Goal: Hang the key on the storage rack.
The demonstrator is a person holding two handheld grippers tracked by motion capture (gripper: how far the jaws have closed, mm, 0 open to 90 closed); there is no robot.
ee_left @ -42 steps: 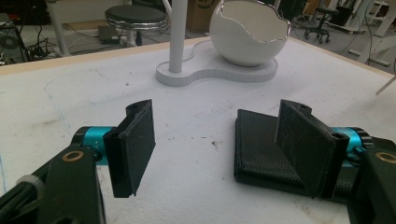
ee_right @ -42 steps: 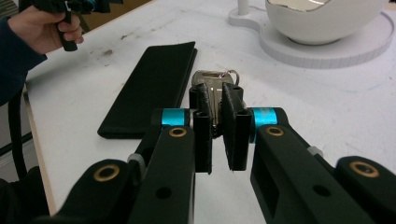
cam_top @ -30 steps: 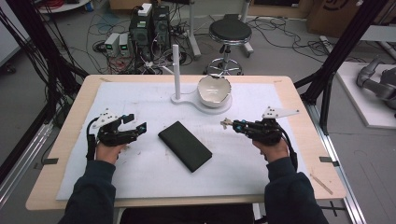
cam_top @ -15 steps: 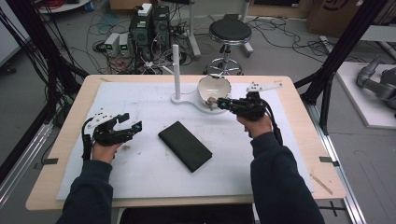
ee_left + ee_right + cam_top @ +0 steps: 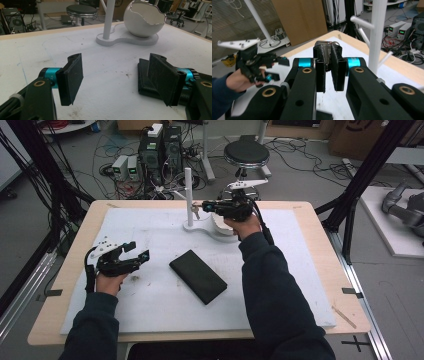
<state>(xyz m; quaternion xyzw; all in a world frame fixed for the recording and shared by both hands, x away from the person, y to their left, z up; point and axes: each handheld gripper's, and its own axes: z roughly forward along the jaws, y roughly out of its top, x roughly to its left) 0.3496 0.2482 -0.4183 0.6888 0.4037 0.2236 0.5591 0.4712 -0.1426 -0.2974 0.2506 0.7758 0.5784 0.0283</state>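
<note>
- Since half a second ago the right tongs (image 5: 199,209) have travelled on from beside the bowl to the white post (image 5: 188,195), and now sit over the bowl (image 5: 222,225), hiding most of it in the high view; the left tongs (image 5: 137,251) have barely shifted.
- The right tongs are nearly closed on a small metal object (image 5: 327,46); only its top edge peeks above the pads in the right gripper view, so what it is cannot be made out.
- In the high view something small shows at those jaw tips, just beside the post.
- The left tongs (image 5: 115,75) stand wide open, holding nothing, low over the white mat (image 5: 150,310).
- In the left gripper view the right-hand jaw covers part of the black phone (image 5: 145,80), which lies flat mid-mat (image 5: 198,276).
- The white broken-egg-shaped bowl (image 5: 145,18) rests on a white base shared with the post (image 5: 109,17).
- The surface (image 5: 75,265) is pale wood under the mat; beyond it are a black stool (image 5: 246,154), electronics boxes (image 5: 161,147) and tangled cables on the floor.
</note>
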